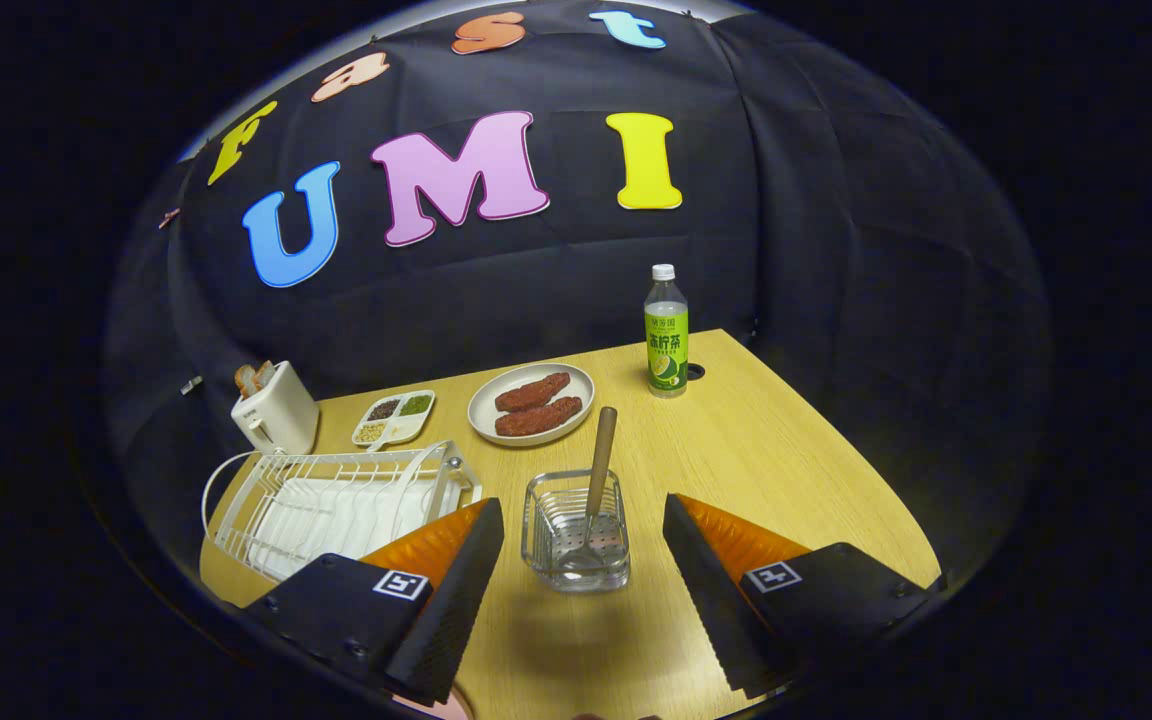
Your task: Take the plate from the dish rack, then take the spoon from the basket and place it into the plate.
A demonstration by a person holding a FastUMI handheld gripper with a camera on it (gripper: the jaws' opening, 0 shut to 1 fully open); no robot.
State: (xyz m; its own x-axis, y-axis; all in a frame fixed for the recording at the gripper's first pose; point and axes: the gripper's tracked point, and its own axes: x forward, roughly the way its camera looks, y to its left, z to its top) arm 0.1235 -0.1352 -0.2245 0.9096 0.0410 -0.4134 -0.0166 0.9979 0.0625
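While tongs point(583, 560) gape empty, wooden-handled spoon point(598, 475) stands in clear square basket point(577, 530).

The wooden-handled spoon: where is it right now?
The wooden-handled spoon stands in the clear basket, just ahead of the open gripper, between its fingers, right of the white dish rack.

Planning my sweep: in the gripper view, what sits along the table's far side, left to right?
White toaster → white divided dish of beans → round white plate with two brown pieces → green-labelled bottle. Open gripper straddles the clear basket.
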